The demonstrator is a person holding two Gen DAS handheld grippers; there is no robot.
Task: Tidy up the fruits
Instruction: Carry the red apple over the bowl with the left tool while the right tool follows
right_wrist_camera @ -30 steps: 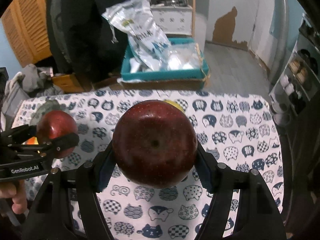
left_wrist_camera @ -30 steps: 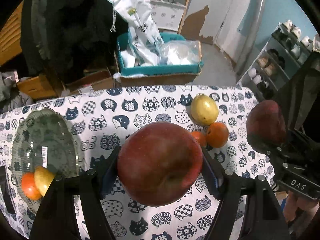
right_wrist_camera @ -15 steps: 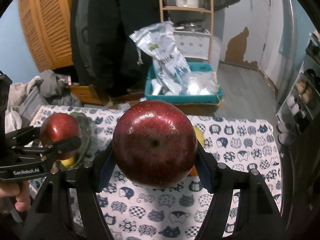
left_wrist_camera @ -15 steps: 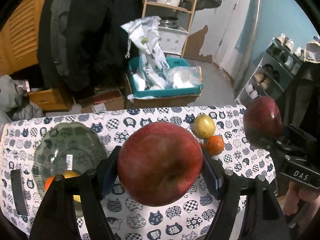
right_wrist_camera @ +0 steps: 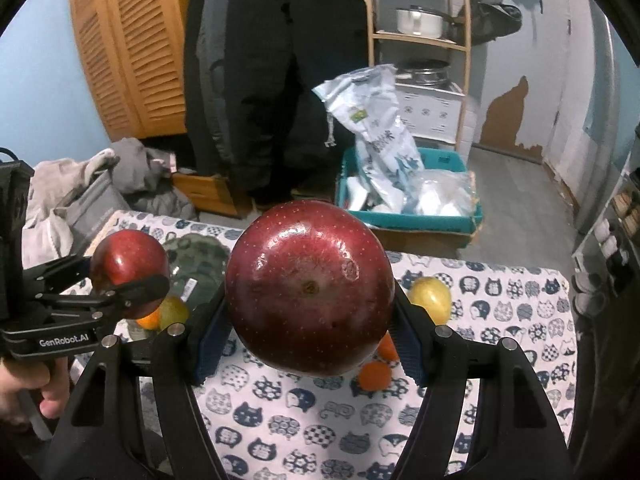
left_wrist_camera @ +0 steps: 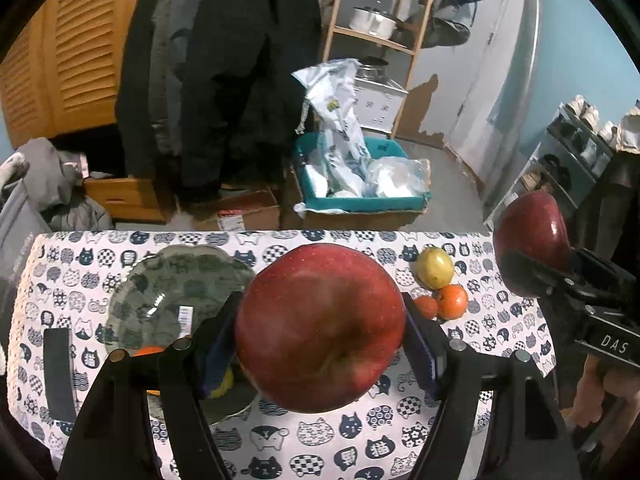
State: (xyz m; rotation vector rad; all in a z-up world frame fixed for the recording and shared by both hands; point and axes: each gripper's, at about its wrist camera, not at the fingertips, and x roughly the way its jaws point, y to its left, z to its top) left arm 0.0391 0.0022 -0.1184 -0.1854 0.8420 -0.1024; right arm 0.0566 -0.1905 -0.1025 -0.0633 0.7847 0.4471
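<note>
2 apples ride clamped in the tongs: the left gripper [left_wrist_camera: 320, 344] squeezes a red apple [left_wrist_camera: 320, 328], the right gripper [right_wrist_camera: 310, 312] a darker apple [right_wrist_camera: 310, 288]. Both have risen since a second ago, revealing more room. Below, a cat-print tablecloth [left_wrist_camera: 360, 440] carries a glass plate [left_wrist_camera: 160, 292]; behind stand a wooden shelf [left_wrist_camera: 380, 36] and teal bin [left_wrist_camera: 360, 200].

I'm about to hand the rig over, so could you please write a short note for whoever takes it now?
Left gripper: shut on a red apple, above the table.
Right gripper: shut on a darker red apple, also aloft.
Glass plate: an orange and a yellow fruit in it.
On the tablecloth: yellow fruit and two oranges.
Left: both apples to set down, then those three.
</note>
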